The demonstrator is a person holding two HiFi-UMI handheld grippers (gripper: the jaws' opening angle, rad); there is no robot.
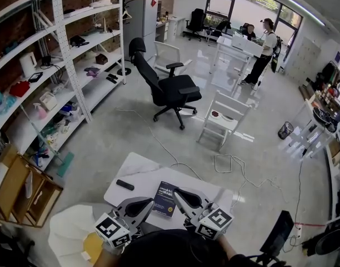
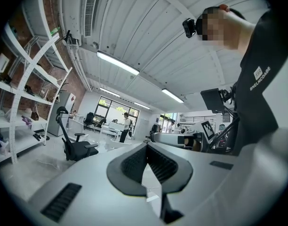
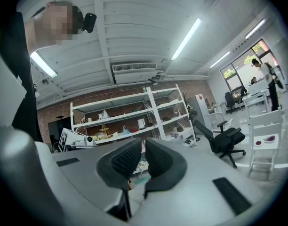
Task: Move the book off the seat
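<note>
A dark blue book (image 1: 165, 198) lies flat on a white surface (image 1: 138, 174) close in front of me in the head view. My left gripper (image 1: 149, 201) hovers at the book's left edge and my right gripper (image 1: 176, 192) at its right edge, tips turned toward each other. Both point level. In the left gripper view the left gripper (image 2: 146, 147) has its pads meeting with nothing between them. In the right gripper view the right gripper (image 3: 143, 142) stands all but closed and empty. The book is hidden in both gripper views.
A black remote (image 1: 124, 184) lies left of the book. A black office chair (image 1: 170, 88) and a white chair (image 1: 223, 118) stand further out, with a cable (image 1: 231, 166) on the floor. White shelving (image 1: 59, 65) lines the left; a person (image 1: 264, 49) stands far back.
</note>
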